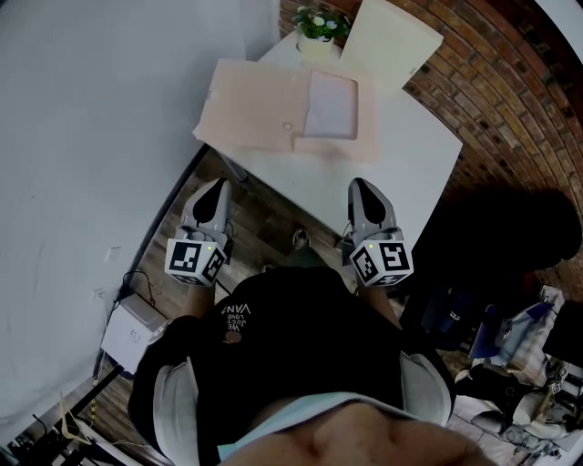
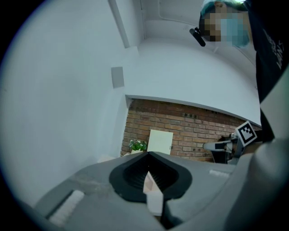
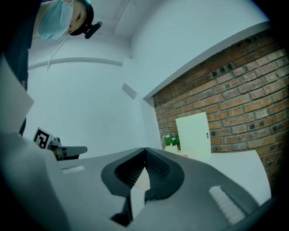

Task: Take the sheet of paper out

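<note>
A person in a black shirt (image 1: 291, 337) stands at the bottom of the head view, looking steeply down over a two-jaw tool in each hand. A plain white wall (image 1: 82, 118) fills the left side and a brick wall (image 1: 510, 100) curves round the right. Between them stands a white table (image 1: 410, 173) on a wooden floor (image 1: 264, 227).

A pale pink folder (image 1: 246, 105) lies open and flat on the far half of the table. The sheet of paper (image 1: 331, 105) rests on the folder's right half, its near edge apparently tucked behind a low flap. A cream panel (image 1: 392, 41) leans against the brick beyond it.

The left gripper (image 1: 219, 184) points level over the floor beside the table's near corner. The right gripper (image 1: 358, 185) shows over the table's near edge. Both are clenched with nothing between the jaws, as each gripper view shows, and both are well apart from the folder. A small potted plant (image 1: 319, 23) sits at the table's far corner.
</note>
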